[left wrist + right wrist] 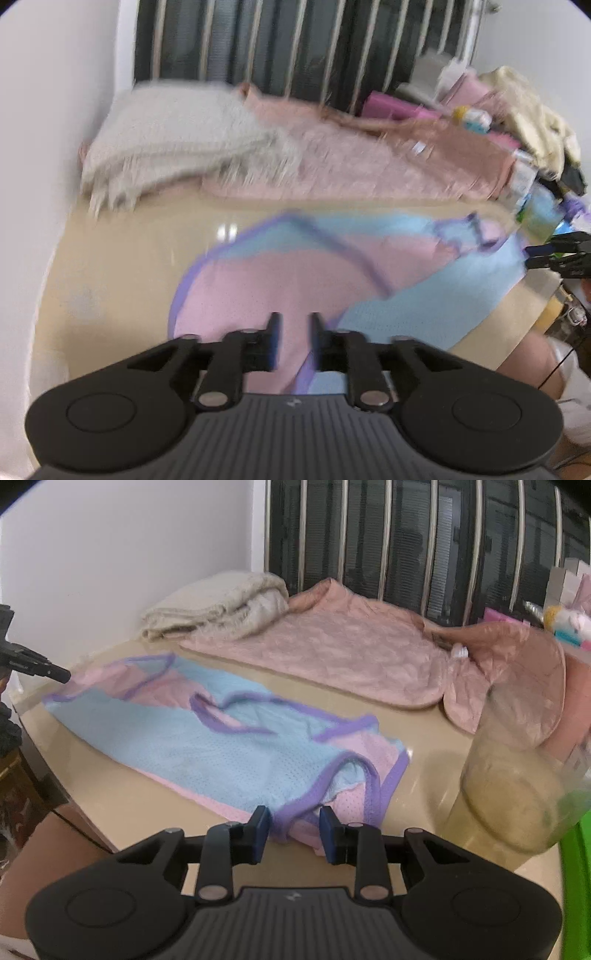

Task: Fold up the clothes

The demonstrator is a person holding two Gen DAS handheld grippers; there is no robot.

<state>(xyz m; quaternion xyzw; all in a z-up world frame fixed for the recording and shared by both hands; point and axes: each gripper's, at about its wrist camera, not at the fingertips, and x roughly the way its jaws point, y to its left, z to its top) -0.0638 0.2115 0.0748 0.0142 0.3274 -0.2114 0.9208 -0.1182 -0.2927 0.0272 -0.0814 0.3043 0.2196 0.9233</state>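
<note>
jersey [207, 746]: thin mesh, light, limp; I'd pinch the purple-trimmed ends.
left gripper [293, 332]: parted, over fabric.
right gripper [294, 827]: parted, straddling hem.

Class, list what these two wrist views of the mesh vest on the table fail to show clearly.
1. Left wrist view: motion blur smears the cluttered items at the table's right edge.
2. Right wrist view: the pink-and-blue mesh vest with purple trim has its near hem hidden behind the right gripper.
3. Left gripper: frame edge cuts it off.

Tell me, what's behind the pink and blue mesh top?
Behind the pink and blue mesh top lie a crumpled pink quilted blanket and a folded cream fuzzy blanket. Whatever lies under them is covered.
</note>
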